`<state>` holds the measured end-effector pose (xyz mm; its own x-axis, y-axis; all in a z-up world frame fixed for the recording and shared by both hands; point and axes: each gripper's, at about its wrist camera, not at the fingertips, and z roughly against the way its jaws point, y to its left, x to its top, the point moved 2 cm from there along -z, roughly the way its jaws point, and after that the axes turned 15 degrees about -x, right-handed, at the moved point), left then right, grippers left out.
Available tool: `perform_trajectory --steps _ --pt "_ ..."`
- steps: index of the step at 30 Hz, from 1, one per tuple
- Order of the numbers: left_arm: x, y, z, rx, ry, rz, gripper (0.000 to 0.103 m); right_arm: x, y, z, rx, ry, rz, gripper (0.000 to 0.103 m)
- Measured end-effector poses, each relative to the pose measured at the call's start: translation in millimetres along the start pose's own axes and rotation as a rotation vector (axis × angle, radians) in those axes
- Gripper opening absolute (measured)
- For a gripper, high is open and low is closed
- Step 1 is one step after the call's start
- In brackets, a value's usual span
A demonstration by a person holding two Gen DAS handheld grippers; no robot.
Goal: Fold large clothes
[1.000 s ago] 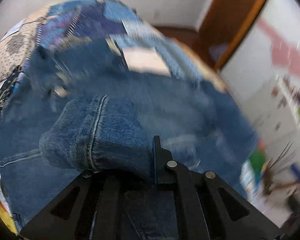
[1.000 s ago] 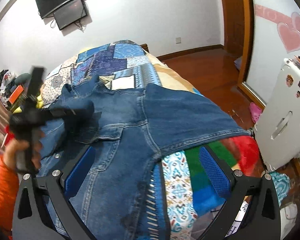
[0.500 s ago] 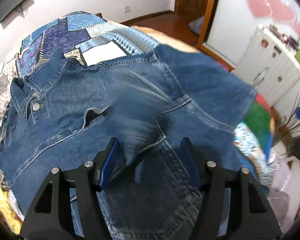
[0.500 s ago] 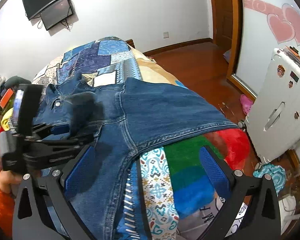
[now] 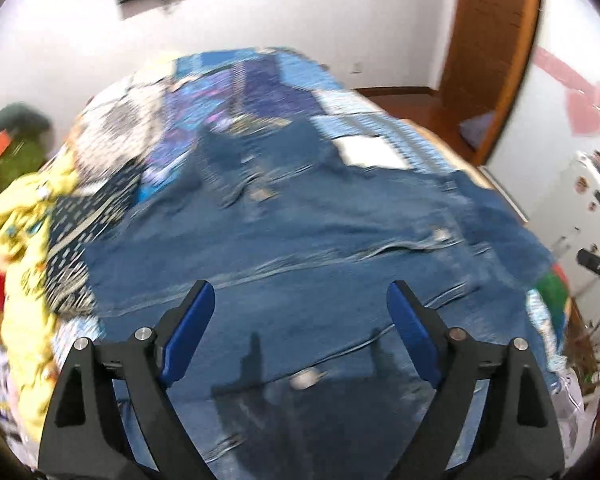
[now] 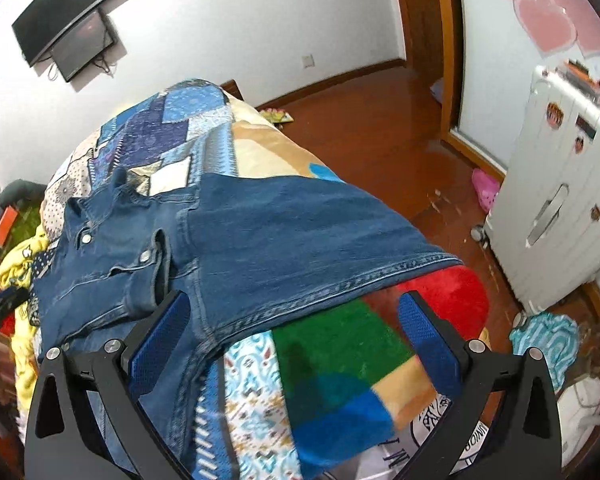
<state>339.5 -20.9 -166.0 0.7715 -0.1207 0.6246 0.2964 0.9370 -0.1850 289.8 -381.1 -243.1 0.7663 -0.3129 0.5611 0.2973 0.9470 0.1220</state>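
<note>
The denim jacket (image 6: pixel 260 240) lies spread on the bed (image 6: pixel 340 360) over the patchwork quilt (image 6: pixel 172 120), and fills the middle of both frames. One sleeve (image 6: pixel 140 280) is already folded in over the body at centre left of the right view; the wide part on the right side is not yet folded, so most of the task seems left. The left gripper (image 5: pixel 300 312) and the right gripper (image 6: pixel 292 320) have their jaws wide apart and hold nothing.
</note>
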Motion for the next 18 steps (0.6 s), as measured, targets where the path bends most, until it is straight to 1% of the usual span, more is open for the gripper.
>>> perform_trajectory --steps 2,4,6,9,11,13,15,18 --pt "-10.5 16.9 2.7 0.021 0.007 0.041 0.088 1.0 -4.8 -11.1 0.015 0.040 -0.012 0.103" --pt "-23.9 34.9 4.9 0.036 0.019 0.094 0.088 0.8 -10.7 -26.3 0.043 0.101 -0.028 0.103" --pt "-35.0 48.2 6.6 0.041 0.027 0.140 0.088 -2.0 -14.2 -43.9 0.070 0.184 -0.042 0.103" --pt "-50.8 63.4 7.4 0.038 0.036 0.210 0.088 -7.1 -15.6 -58.7 0.103 0.236 -0.051 0.103" --pt "-59.4 70.4 8.2 0.032 0.033 0.254 0.088 -6.5 -17.5 -63.3 0.115 0.231 -0.063 0.103" --pt "-69.6 79.5 9.7 0.009 0.023 0.320 0.088 -2.0 -21.8 -68.4 0.133 0.222 -0.085 0.103" --pt "-76.4 85.3 9.3 -0.004 0.020 0.364 0.088 2.3 -26.3 -78.7 0.141 0.231 -0.114 0.103" --pt "-80.2 85.7 10.8 0.017 0.013 0.375 0.088 6.5 -32.7 -97.5 0.155 0.244 -0.147 0.103"
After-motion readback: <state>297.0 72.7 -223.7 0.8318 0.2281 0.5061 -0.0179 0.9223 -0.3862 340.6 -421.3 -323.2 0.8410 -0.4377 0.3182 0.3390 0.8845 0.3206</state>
